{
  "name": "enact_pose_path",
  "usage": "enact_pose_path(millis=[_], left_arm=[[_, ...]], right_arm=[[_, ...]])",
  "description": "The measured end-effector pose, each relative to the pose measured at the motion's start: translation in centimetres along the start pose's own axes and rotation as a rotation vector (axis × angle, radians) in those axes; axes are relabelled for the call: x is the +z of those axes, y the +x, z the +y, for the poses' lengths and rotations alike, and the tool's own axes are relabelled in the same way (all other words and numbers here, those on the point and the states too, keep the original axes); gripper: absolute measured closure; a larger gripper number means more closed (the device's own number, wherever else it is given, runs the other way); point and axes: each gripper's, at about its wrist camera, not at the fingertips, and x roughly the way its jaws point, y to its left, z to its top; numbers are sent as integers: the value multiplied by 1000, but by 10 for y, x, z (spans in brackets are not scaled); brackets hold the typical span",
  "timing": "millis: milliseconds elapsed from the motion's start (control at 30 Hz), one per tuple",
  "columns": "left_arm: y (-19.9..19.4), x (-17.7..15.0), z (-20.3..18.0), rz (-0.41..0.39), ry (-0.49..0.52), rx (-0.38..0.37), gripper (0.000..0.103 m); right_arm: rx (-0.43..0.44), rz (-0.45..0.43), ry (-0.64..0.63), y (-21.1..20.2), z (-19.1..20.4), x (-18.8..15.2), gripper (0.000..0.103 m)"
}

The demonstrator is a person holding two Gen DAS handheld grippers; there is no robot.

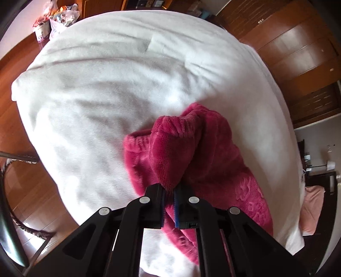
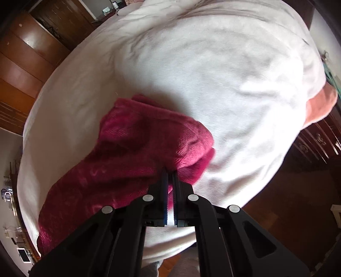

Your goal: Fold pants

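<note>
We had the left gripper (image 1: 169, 188) and right gripper (image 2: 170, 170) each clamped on the crimson pants (image 1: 191, 153), lifted ahead above the white bed (image 1: 96, 95).

We are counting one pair of crimson fleece pants (image 1: 204, 153), bunched ahead of both tongs. We are seeing two tongs: the left tongs (image 1: 169, 189) and the right tongs (image 2: 170, 170), each pinching a fold of that fabric. One white blanket (image 1: 102, 102) is spreading beneath and beyond them. One pink pillow (image 2: 319, 104) is lying far off to the right tongs' right. We are counting two plastic bags (image 1: 61, 19) far ahead-left of the left tongs.
</note>
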Motion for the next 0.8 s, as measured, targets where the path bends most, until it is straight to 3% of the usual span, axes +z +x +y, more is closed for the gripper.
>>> enact_pose_path(millis=[133,267,367,433,500,600,700,800], left_arm=[[-1,-7,9,2,29,53,98],[19,-8,11,24,51,136,98],[44,-15,1,68,125,274,94],[47,-18,-3,63,148,292,94],[43,-21,-7,43,160,269,93],[32,-24,-10,24,175,257,84],[19,-25,-12,-14,184,286,73],[5,-24,-13,-49,176,288,72]], right_arm=[[-52,6,-46,2,1,-13,100],[-99,31,-124,36,4,-17,100],[-132,68,-130,56,5,-22,96],[-123,67,-124,53,5,-22,93],[-127,53,-141,48,6,-20,80],[-150,16,-179,32,5,-20,71],[-158,-10,-185,19,3,-21,71],[-139,-21,-179,10,6,-24,70]])
